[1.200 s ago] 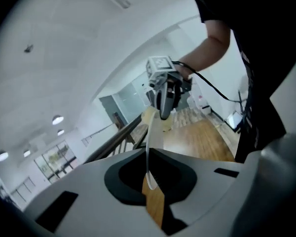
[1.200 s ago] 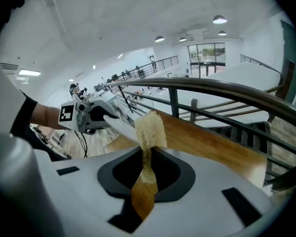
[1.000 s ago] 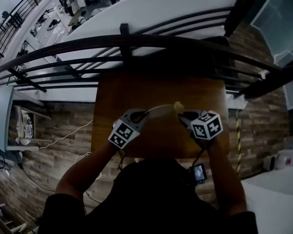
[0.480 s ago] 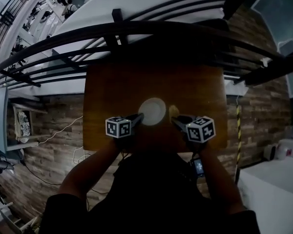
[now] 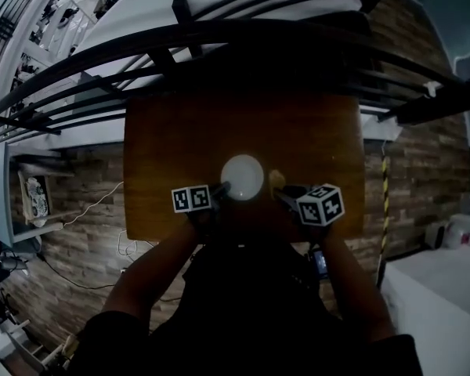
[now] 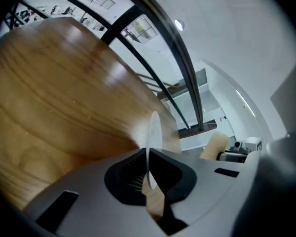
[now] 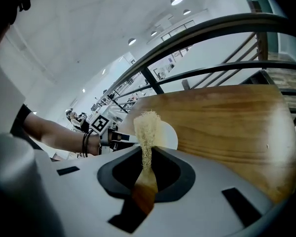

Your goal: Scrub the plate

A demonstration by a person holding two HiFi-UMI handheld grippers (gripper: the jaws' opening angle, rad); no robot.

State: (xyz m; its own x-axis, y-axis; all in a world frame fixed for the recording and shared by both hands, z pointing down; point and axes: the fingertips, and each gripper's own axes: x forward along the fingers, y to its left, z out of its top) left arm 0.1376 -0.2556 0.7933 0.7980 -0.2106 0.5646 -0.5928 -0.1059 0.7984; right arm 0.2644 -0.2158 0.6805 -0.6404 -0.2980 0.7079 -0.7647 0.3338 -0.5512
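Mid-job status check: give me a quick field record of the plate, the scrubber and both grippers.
plate: white, round, over the wooden table
left gripper: jaws shut on the plate's near-left rim
right gripper: jaws shut on the scrubber
scrubber: pale, fibrous, by the plate's right edge; contact unclear
scrubbing: not clearly begun

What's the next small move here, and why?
The left gripper has its jaws shut on the rim of the white plate, which lies face up over the wooden table. The right gripper clamps a fibrous scrub pad that sits just off the plate's right edge. So probably: slide the right gripper left until the pad lies on the plate's face.
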